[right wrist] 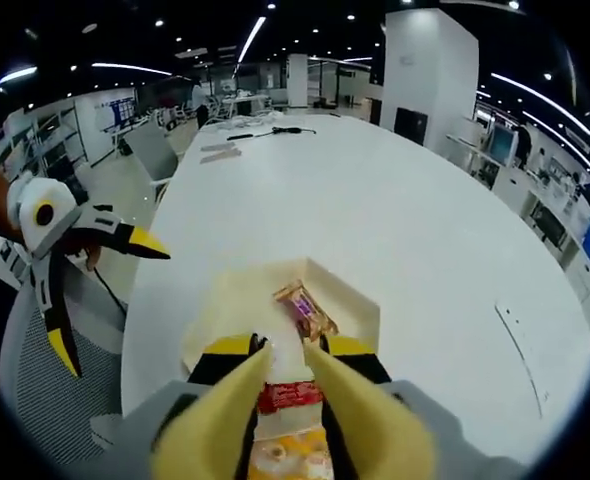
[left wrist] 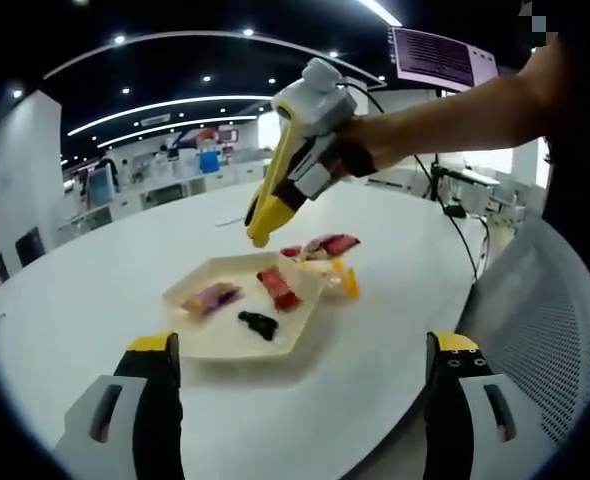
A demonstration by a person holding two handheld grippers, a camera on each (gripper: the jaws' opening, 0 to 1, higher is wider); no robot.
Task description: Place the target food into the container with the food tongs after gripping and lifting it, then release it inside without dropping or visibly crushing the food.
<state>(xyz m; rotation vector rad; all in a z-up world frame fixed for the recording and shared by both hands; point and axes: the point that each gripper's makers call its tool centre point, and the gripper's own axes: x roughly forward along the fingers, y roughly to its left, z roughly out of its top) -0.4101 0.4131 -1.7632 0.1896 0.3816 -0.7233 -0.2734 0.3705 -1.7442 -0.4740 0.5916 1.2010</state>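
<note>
A cream hexagonal tray (left wrist: pixel 215 345) lies on the white table and holds a purple packet (left wrist: pixel 212 297), a red packet (left wrist: pixel 278 288) and a small black item (left wrist: pixel 258 323). Beside its far right edge lie a red packet (left wrist: pixel 325 245) and a yellow packet (left wrist: pixel 342 278). My right gripper (left wrist: pixel 297 185), in a person's hand, is shut on yellow food tongs (left wrist: pixel 260 225), whose tips hang just above the tray's far rim with nothing between them. In the right gripper view the tongs (right wrist: pixel 275 400) show a narrow gap over a red packet (right wrist: pixel 287 395). My left gripper (left wrist: pixel 303 342) stands wide open near the tray's front.
A grey mesh chair (left wrist: pixel 545 330) stands at the table's right edge, beside the left gripper (right wrist: pixel 105 300). A cable (left wrist: pixel 455 220) trails over the table's far side. At the far end of the table lie flat strips (right wrist: pixel 220 150) and a dark cable (right wrist: pixel 275 130).
</note>
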